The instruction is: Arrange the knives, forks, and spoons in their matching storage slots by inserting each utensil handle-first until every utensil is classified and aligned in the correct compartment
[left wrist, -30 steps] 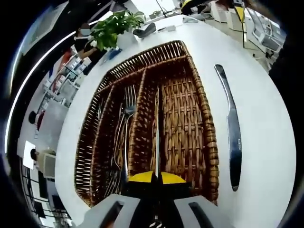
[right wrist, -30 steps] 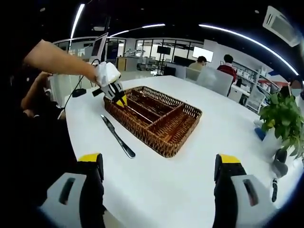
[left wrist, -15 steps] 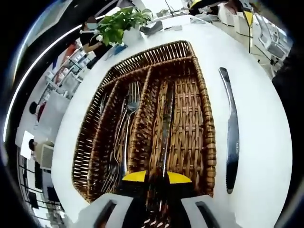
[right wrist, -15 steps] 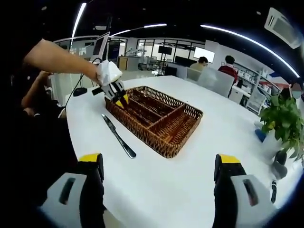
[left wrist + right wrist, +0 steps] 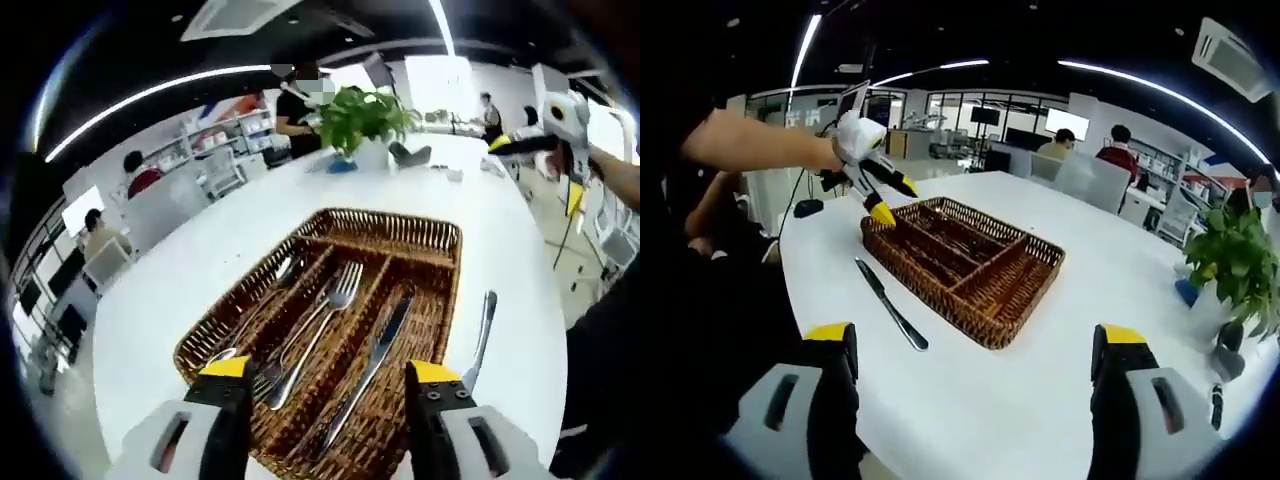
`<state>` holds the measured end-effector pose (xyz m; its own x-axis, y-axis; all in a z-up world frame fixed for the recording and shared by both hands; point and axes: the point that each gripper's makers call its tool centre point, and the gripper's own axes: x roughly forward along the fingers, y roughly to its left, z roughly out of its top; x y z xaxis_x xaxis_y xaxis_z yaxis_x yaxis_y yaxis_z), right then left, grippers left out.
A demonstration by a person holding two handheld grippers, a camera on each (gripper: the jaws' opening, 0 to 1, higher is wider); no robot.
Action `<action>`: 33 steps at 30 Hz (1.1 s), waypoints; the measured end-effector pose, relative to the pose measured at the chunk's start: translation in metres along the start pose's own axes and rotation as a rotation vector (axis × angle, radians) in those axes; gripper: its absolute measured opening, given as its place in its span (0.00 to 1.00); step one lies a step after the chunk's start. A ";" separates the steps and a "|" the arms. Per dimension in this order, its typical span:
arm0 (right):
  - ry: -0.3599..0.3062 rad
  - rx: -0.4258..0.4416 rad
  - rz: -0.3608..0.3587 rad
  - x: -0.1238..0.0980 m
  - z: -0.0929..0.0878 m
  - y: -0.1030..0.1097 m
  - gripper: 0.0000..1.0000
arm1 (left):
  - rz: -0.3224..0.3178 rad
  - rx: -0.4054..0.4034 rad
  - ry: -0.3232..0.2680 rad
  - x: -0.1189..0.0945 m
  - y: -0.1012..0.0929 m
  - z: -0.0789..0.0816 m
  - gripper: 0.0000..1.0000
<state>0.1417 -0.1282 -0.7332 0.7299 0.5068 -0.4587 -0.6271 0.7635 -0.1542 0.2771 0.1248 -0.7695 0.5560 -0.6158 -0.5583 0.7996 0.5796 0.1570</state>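
Two yellow-tipped jaws of the left tool (image 5: 325,375) stand spread at the bottom of the left gripper view, holding nothing, raised over the near end of the wicker tray (image 5: 440,300). Just past them, one knife (image 5: 372,362) lies lengthwise in the tray's right-hand slot. Forks (image 5: 318,325) fill the middle slot beside it, and spoons (image 5: 262,318) lie in the left slot. A second knife (image 5: 480,335) rests on the white desk (image 5: 190,290), just outside the tray's right wall and roughly parallel to it. Beyond the tray, a potted plant (image 5: 365,125) stands near the desk's far edge, with seated people behind it.

In the right gripper view, the right tool (image 5: 975,345) is also spread wide and empty, well short of the tray (image 5: 1025,295). The loose knife (image 5: 892,305) lies on the desk in front of the tray's near wall. Farther off, the left tool (image 5: 885,195) hangs open above the tray's left end.
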 end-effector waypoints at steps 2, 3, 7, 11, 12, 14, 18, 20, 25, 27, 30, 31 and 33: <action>-0.002 -0.005 0.002 0.000 0.002 0.001 1.00 | 0.013 0.022 -0.008 -0.009 -0.001 -0.001 0.84; -0.004 -0.011 0.002 0.001 0.005 0.002 1.00 | 0.009 0.026 -0.020 -0.014 -0.005 -0.002 0.88; -0.016 -0.011 0.009 0.003 0.012 0.001 1.00 | 0.001 0.014 -0.051 -0.032 -0.017 -0.006 1.00; -0.030 0.002 0.025 0.007 0.018 0.000 1.00 | 0.002 -0.035 -0.118 -0.052 -0.023 -0.001 1.00; -0.031 0.003 0.028 0.008 0.020 0.001 1.00 | 0.021 -0.044 -0.130 -0.058 -0.021 -0.001 1.00; -0.034 0.007 0.033 0.010 0.022 0.001 1.00 | 0.045 -0.061 -0.150 -0.069 -0.019 0.001 1.00; -0.046 0.012 0.036 0.011 0.027 0.003 1.00 | 0.077 -0.100 -0.193 -0.087 -0.020 0.006 1.00; -0.048 0.003 0.032 0.010 0.028 0.004 1.00 | 0.099 -0.110 -0.198 -0.094 -0.019 0.003 1.00; -0.062 -0.002 0.025 0.008 0.033 0.005 1.00 | 0.110 -0.177 -0.205 -0.110 -0.032 -0.005 1.00; -0.065 0.007 0.021 0.007 0.033 0.006 1.00 | 0.114 -0.188 -0.201 -0.113 -0.038 -0.010 1.00; -0.074 0.013 0.022 0.005 0.033 0.009 1.00 | 0.118 -0.209 -0.179 -0.119 -0.046 -0.018 1.00; -0.072 0.014 0.023 0.004 0.033 0.010 1.00 | 0.120 -0.211 -0.183 -0.121 -0.049 -0.019 1.00; -0.072 0.010 0.021 0.004 0.031 0.011 1.00 | 0.126 -0.224 -0.203 -0.124 -0.054 -0.019 1.00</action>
<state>0.1463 -0.1058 -0.7092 0.7345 0.5501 -0.3973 -0.6400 0.7562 -0.1362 0.1609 0.1804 -0.7239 0.6994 -0.6126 -0.3682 0.6644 0.7472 0.0188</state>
